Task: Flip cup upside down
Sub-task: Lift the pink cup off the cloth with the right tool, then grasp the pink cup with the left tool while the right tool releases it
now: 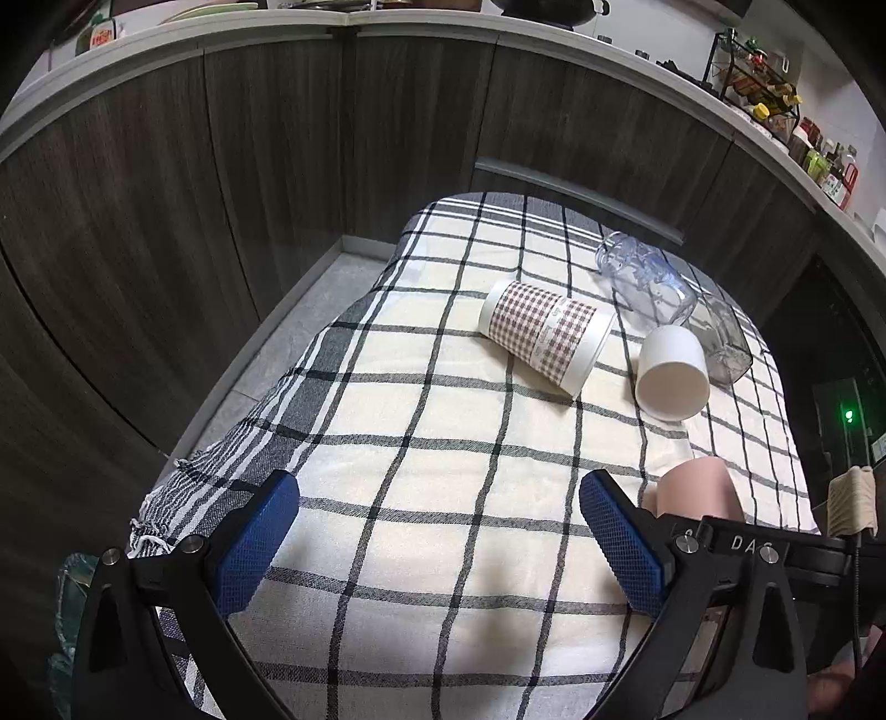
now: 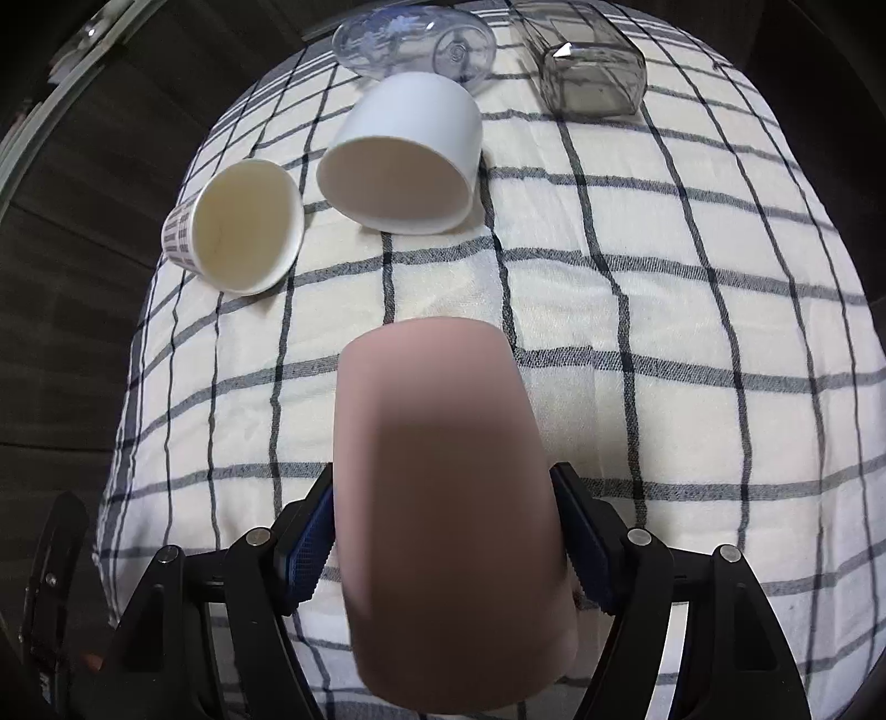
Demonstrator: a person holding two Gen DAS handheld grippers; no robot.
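Note:
My right gripper (image 2: 443,548) is shut on a pink cup (image 2: 443,498), its blue pads pressing both sides; the cup points away over the checked cloth (image 2: 664,310). The pink cup also shows in the left wrist view (image 1: 695,490) at the right edge. My left gripper (image 1: 440,531) is open and empty above the cloth (image 1: 443,443). A gingham paper cup (image 1: 545,335) (image 2: 238,241) and a white cup (image 1: 673,374) (image 2: 401,166) lie on their sides farther off.
A clear plastic cup (image 1: 645,277) (image 2: 415,44) and a clear square container (image 1: 725,343) (image 2: 592,77) lie at the far edge of the cloth. Dark wood cabinet fronts (image 1: 221,194) stand behind and to the left. A counter with bottles (image 1: 803,138) runs above.

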